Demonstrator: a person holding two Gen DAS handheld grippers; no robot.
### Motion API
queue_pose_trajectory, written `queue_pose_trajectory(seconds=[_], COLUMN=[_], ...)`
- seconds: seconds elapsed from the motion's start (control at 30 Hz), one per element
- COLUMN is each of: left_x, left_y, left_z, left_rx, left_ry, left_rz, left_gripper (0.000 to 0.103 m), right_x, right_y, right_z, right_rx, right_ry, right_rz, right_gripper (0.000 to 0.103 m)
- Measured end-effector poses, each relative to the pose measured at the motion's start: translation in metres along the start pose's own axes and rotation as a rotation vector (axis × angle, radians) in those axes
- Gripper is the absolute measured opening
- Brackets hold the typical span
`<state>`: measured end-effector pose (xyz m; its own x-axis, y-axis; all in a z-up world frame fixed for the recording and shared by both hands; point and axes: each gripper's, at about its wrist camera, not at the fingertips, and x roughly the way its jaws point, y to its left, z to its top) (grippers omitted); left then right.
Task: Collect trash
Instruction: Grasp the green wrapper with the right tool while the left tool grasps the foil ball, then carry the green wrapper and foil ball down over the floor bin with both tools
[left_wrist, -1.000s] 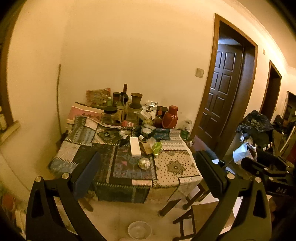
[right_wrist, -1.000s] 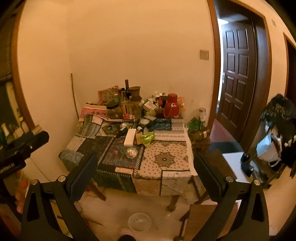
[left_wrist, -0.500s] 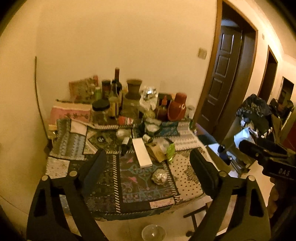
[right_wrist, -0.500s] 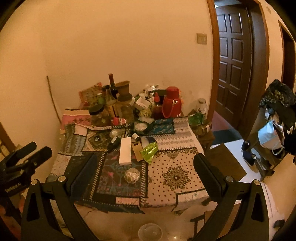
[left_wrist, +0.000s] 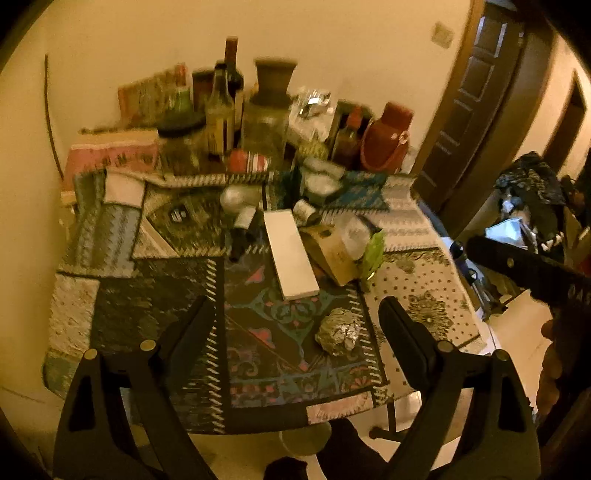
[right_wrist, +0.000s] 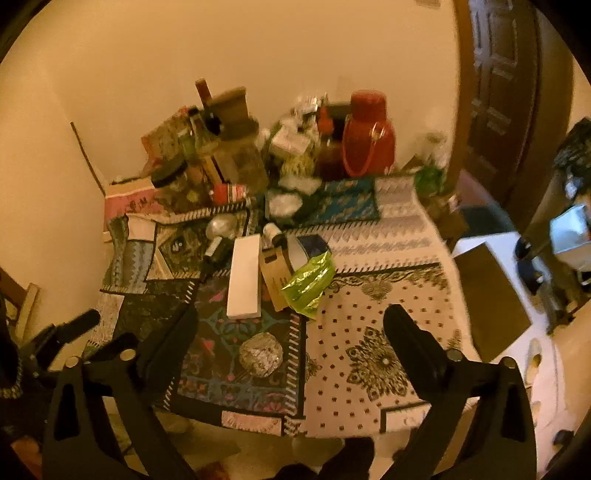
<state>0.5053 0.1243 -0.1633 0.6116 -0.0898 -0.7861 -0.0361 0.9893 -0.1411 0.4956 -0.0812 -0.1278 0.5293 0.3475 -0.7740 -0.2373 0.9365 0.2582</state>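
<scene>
- Left wrist view looks down on the table, draped in a patchwork cloth and pushed against a cream wall, with a dark wooden door off to the right.
- Left tool hovers above the near edge, jaws spread wide, nothing between them, touching nothing.
- Right tool likewise gapes wide and empty over the near half of the table.
- Back of the table is crowded: bottles and jars, a red jug, all a bit blurred.
- Mid-table lies a long white box, a brown carton just beside it, and a shiny green wrapper against the carton.
- Crumpled foil ball sits alone on the dark patch near the front edge, between the left tool's fingers in the frame but apart from both; same ball shows in the right wrist view, closer to the left finger.
- Only the left wrist view catches the right tool's body at its right edge; only the right wrist view shows the green wrapper's full face and the white floor area beside the door.
</scene>
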Motion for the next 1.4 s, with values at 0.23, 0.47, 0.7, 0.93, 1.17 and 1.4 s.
queue_pose_trajectory(seconds=[0.23, 0.47, 0.7, 0.93, 1.17, 1.4], left_x=[0.073, 0.126, 0.149, 0.155, 0.161, 0.143], left_y=[-0.020, -0.040, -0.051, -0.058, -0.052, -0.044], left_z=[0.000, -0.017, -0.031, -0.032, -0.035, -0.037], left_rx=[-0.069, -0.125, -0.154, -0.139, -0.178, -0.186], left_ry=[0.140, 0.261, 0.326, 0.342, 0.356, 0.321], left_rz=[0.031, 0.060, 0.082, 0.105, 0.055, 0.052], left_gripper=[0.091, 0.091, 0.089, 0.079, 0.053, 0.048], right_x=[0.082, 0.157, 0.191, 0.206, 0.197, 0.183], right_y=[-0.043, -0.059, -0.064, -0.063, -0.067, -0.071], right_z=[0.031, 0.036, 0.033, 0.022, 0.018, 0.018], right_rx=[0.052, 0.072, 0.083, 0.050, 0.013, -0.032], right_ry=[0.181, 0.349, 0.432, 0.502, 0.462, 0.412], right_rz=[0.106, 0.180, 0.248, 0.258, 0.214, 0.179], right_gripper=[0.085, 0.066, 0.052, 0.026, 0.018, 0.010])
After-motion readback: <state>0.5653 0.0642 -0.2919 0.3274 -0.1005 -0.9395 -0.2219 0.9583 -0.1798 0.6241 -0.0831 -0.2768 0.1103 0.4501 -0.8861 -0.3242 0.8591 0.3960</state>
